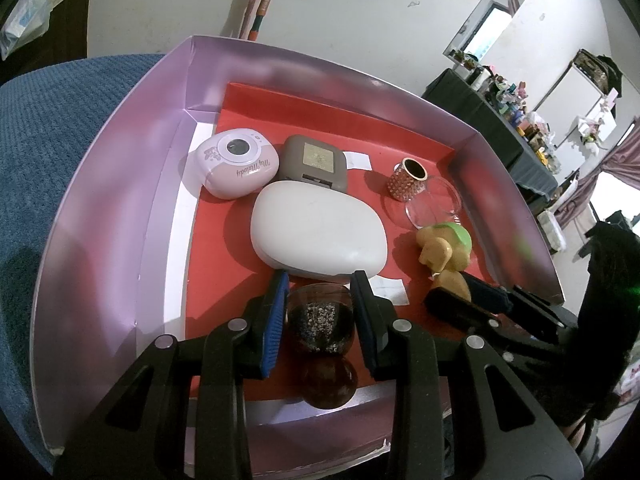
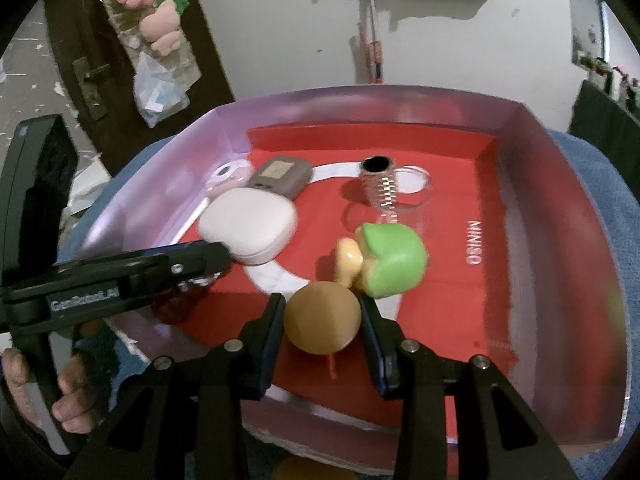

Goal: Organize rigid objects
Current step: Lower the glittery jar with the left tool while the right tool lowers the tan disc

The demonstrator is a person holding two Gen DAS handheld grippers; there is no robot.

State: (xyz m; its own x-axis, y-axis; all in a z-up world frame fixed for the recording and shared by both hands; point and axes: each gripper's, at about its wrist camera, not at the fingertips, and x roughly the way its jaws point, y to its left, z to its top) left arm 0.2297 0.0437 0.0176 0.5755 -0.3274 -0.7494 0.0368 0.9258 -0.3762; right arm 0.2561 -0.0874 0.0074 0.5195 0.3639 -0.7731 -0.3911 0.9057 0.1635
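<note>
A pink-walled box with a red floor (image 1: 240, 112) (image 2: 520, 200) holds the objects. My left gripper (image 1: 320, 292) is shut on a dark glittery ball-shaped jar (image 1: 320, 322) near the box's front edge. My right gripper (image 2: 322, 312) is shut on the tan round end (image 2: 320, 318) of a yellow-and-green toy figure (image 2: 394, 258), which also shows in the left wrist view (image 1: 442, 248). In the box lie a white rounded case (image 1: 320, 236), a pink My Melody case (image 1: 236, 162), a grey case (image 1: 314, 160), a studded gold ring holder (image 1: 408, 180) and a clear lid (image 1: 436, 204).
The box sits on a blue towel (image 1: 60, 140). The right gripper enters the left wrist view at the right (image 1: 492, 304); the left gripper crosses the right wrist view at the left (image 2: 120, 276). A cluttered dark table (image 1: 500, 120) stands behind.
</note>
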